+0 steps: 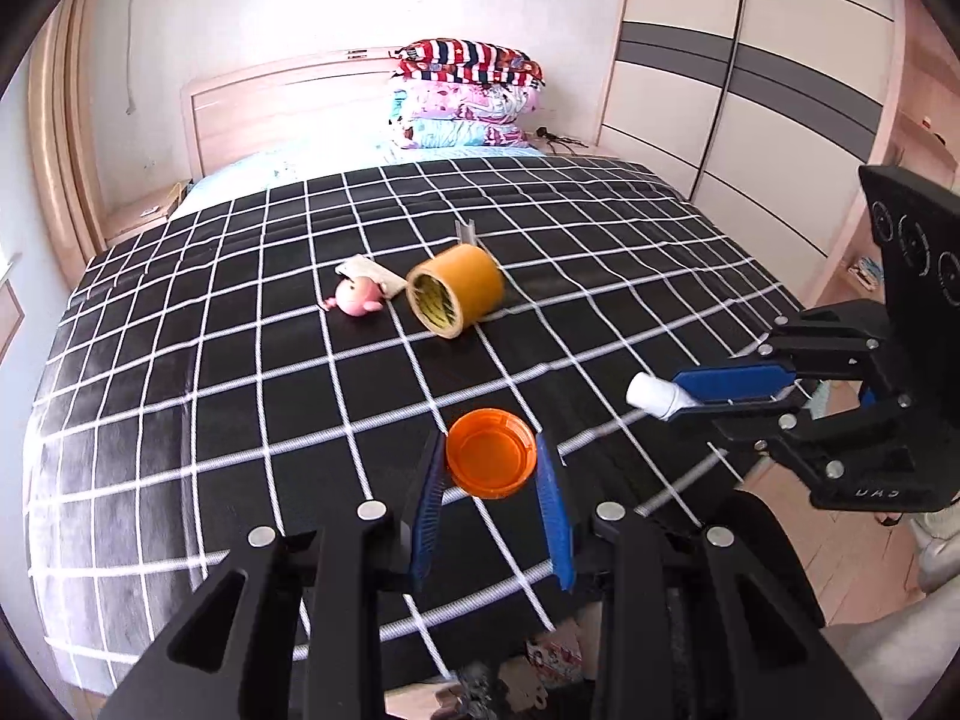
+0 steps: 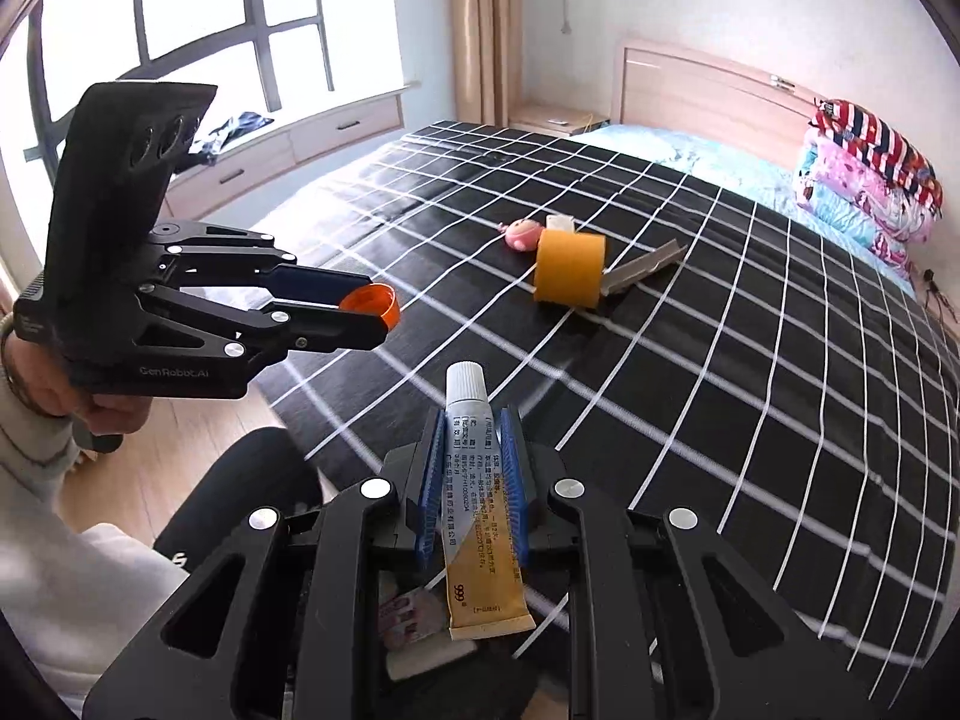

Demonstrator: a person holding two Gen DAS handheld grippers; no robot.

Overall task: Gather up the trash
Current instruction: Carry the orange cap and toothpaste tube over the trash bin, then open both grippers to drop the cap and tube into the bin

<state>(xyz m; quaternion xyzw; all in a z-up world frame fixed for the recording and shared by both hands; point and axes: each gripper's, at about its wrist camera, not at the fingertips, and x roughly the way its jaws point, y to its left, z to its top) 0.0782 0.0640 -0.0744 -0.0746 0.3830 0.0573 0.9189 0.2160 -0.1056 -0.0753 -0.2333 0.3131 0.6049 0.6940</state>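
My left gripper (image 1: 491,456) is shut on an orange plastic cap (image 1: 490,453) and holds it above the near edge of the bed; it also shows in the right wrist view (image 2: 378,309). My right gripper (image 2: 474,426) is shut on a white and yellow ointment tube (image 2: 477,498), also held above the bed's near edge; the tube's white cap end shows in the left wrist view (image 1: 654,394). On the black checked bedspread (image 1: 240,360) lie a roll of yellow tape (image 1: 456,290), a pink toy (image 1: 356,298), a small white packet (image 1: 372,271) and a grey strip (image 2: 645,267).
Folded quilts (image 1: 465,96) are stacked at the wooden headboard. A wardrobe (image 1: 750,90) stands on the right. A window seat with drawers (image 2: 270,150) runs under the window. A container with scraps (image 2: 414,618) sits below the grippers by the bed's edge.
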